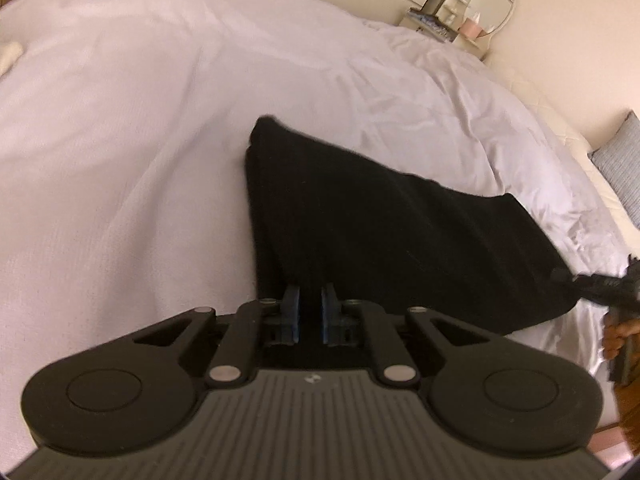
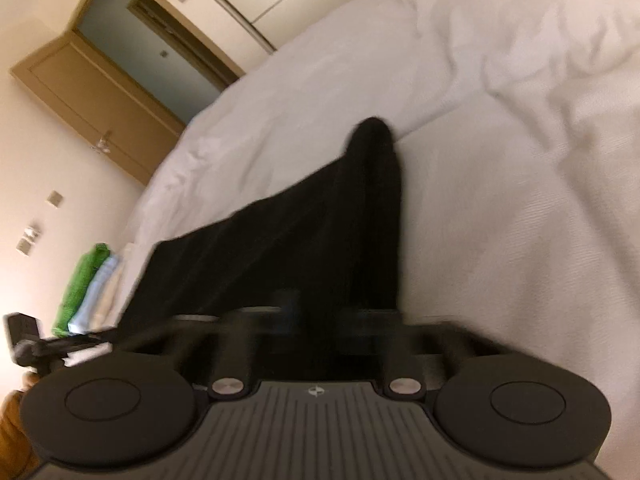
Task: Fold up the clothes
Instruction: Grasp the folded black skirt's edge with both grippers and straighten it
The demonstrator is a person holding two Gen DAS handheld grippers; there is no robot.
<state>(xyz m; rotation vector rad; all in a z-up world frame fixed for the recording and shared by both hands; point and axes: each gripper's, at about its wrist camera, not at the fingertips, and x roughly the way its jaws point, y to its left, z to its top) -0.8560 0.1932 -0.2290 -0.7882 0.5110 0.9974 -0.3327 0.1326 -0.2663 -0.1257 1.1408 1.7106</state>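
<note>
White bedding [image 1: 140, 140] is lying under a black garment [image 1: 360, 220]; both my grippers, left [image 1: 311, 304] and right [image 2: 320, 312], are pinching its edge.

Surface: a bed [image 1: 120, 128] covered by a white duvet [image 2: 500, 240], smooth across the middle, rumpled into creases toward one edge.
Black garment [image 1: 360, 232]: lies on the duvet, one pointed end resting flat, the rest spreading wide toward the cameras.
Folded stack [image 2: 90, 288]: green, pale blue and white cloths piled at the bed's edge, well apart from the garment's point.
Pillow [image 1: 620, 168]: grey-blue, at the far right of the left wrist view, on cream bedding beside the duvet.
Pale cloth [image 1: 10, 54]: small, at the left edge; too blurred to name.
</note>
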